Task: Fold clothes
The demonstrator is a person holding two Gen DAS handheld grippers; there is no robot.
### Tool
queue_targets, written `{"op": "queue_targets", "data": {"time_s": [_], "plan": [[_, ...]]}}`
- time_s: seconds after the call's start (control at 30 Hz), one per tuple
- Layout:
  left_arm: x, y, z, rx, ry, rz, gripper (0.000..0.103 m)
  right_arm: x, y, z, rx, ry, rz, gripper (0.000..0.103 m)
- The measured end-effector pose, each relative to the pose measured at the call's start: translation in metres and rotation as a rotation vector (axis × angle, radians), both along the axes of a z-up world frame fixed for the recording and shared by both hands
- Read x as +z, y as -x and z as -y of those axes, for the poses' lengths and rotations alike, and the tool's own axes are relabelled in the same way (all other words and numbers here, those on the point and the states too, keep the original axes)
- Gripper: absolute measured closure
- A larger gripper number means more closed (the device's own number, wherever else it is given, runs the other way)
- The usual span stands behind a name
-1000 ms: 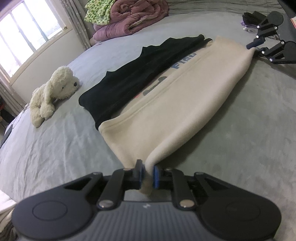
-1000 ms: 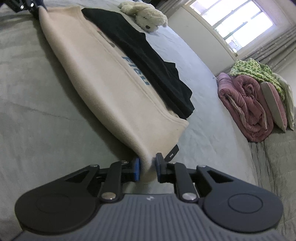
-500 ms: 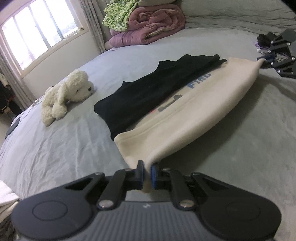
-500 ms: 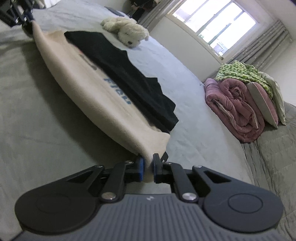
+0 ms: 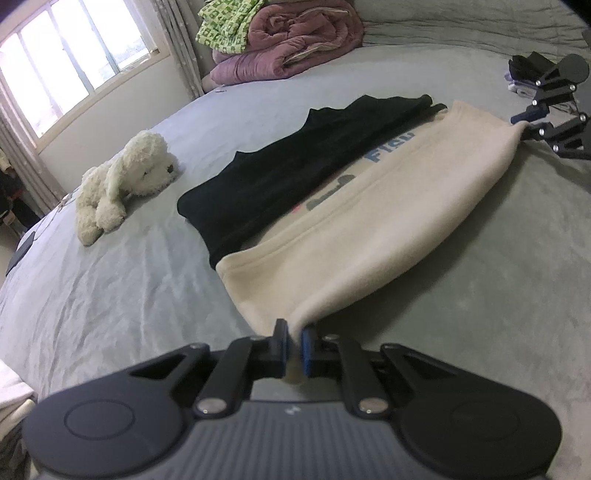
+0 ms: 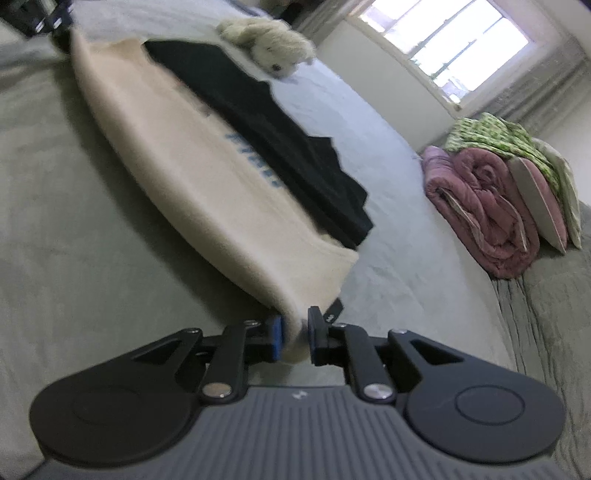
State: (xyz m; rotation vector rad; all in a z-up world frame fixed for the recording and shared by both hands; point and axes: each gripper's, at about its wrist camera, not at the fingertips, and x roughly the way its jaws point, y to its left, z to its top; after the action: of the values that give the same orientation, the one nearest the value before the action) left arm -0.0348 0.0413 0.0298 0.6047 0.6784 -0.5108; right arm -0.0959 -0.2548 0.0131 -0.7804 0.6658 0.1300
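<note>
Grey bedspread (image 5: 110, 295) underfoot of everything, wide and lightly creased, window (image 5: 74, 81) bright beyond it. Cream sweatshirt (image 5: 369, 229) stretched across the middle of the bed, lifted at both near corners, blue lettering showing on its upper side. Black garment (image 5: 295, 177) lying along its far edge, partly on top of it. Left gripper (image 5: 293, 349) pinched nearly shut on one cream corner, cloth bunched between the pads. Right gripper (image 6: 295, 338) clamped on the opposite corner, jaws easing apart a little yet pads pressing on the fabric, small black tag sticking out beside one finger. From the left wrist view, right gripper (image 5: 526, 123) visible at the far end of the sweatshirt, cloth drawn to a point in it. White plush dog (image 5: 125, 181) lying well apart from the clothes, toward the window. Rolled pink quilt (image 5: 295, 40) and green patterned blanket (image 5: 225, 26) stacked at the bed's far side; pillows (image 6: 546, 206) leaning against the quilt in the right wrist view.
</note>
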Motion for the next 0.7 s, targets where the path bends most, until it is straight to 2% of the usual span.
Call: {"op": "queue_targets", "data": {"time_s": [0.17, 0.43, 0.5, 0.57, 0.7], "plan": [[-0.007, 0.002, 0.003, -0.004, -0.018, -0.013, 0.095, -0.014, 0.001, -0.006, 0.026, 0.066, -0.005, 0.078], [-0.009, 0.002, 0.002, 0.011, -0.005, -0.034, 0.095, -0.024, 0.004, -0.016, 0.017, 0.118, 0.06, 0.074], [-0.009, 0.001, 0.002, 0.031, 0.009, -0.044, 0.095, -0.025, 0.007, -0.017, 0.022, 0.129, 0.083, 0.067], [-0.009, -0.001, 0.001, 0.051, 0.027, -0.055, 0.095, -0.023, 0.007, -0.016, 0.018, 0.122, 0.103, 0.055], [-0.009, -0.003, -0.003, 0.067, 0.055, -0.074, 0.094, -0.018, 0.002, -0.006, -0.003, 0.065, 0.089, 0.054]]}}
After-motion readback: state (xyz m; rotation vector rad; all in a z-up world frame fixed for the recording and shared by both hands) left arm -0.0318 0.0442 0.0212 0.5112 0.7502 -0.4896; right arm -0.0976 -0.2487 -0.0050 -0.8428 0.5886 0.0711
